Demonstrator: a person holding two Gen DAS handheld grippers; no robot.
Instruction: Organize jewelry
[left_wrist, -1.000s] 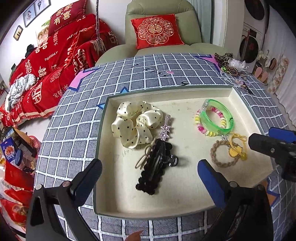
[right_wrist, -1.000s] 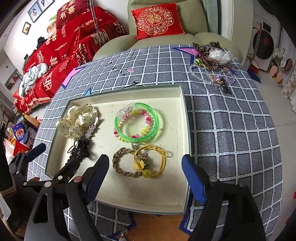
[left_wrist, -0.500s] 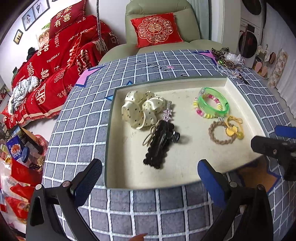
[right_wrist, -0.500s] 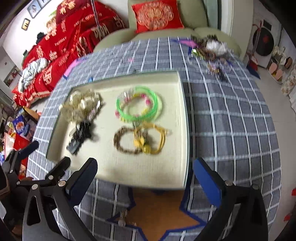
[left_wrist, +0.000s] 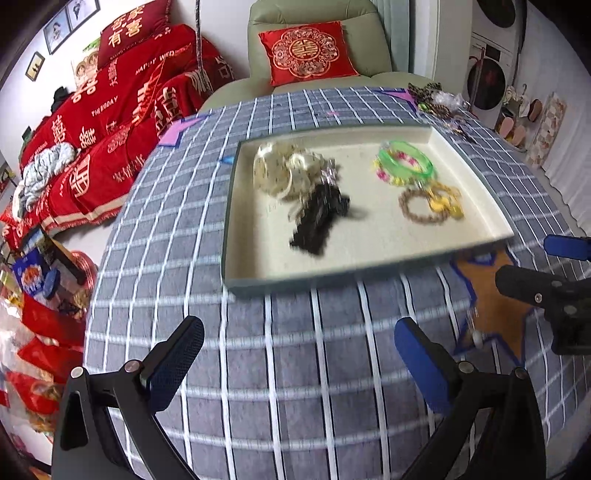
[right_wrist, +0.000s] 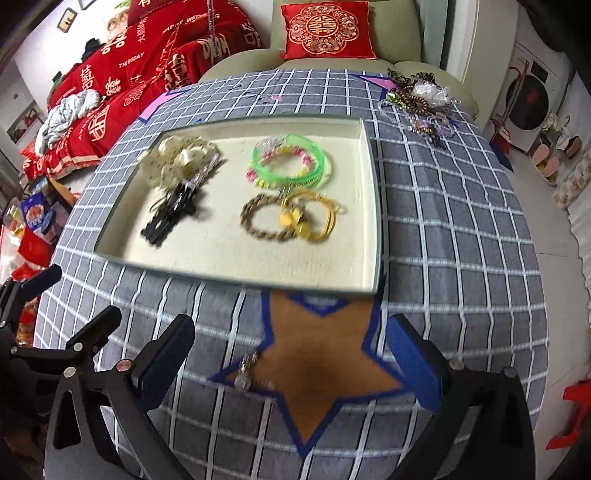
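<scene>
A cream tray (left_wrist: 369, 258) (right_wrist: 229, 258) lies on the checked tablecloth. It holds a cream dotted scrunchie (left_wrist: 280, 173) (right_wrist: 177, 162), a black hair clip (left_wrist: 317, 218) (right_wrist: 170, 218), a green bangle (left_wrist: 406, 162) (right_wrist: 291, 162), a braided brown bracelet (left_wrist: 417, 210) (right_wrist: 262, 221) and a yellow cord bracelet (left_wrist: 443, 201) (right_wrist: 310, 218). A small silver trinket (right_wrist: 245, 371) (left_wrist: 474, 332) rests on the orange star patch. My left gripper (left_wrist: 299, 332) hangs open and empty, short of the tray's near rim. My right gripper (right_wrist: 291, 328) is wide open over the star, holding nothing.
A heap of loose jewelry (right_wrist: 421, 103) (left_wrist: 439, 103) sits at the table's far right edge. Beyond the table are a green armchair with a red cushion (right_wrist: 325, 29) and a red-covered sofa (left_wrist: 122, 110). Each gripper shows at the side of the other's view.
Both grippers have pulled back from over the tray toward the table's near edge. The right jaws spread wider. The tray and its contents have not shifted.
</scene>
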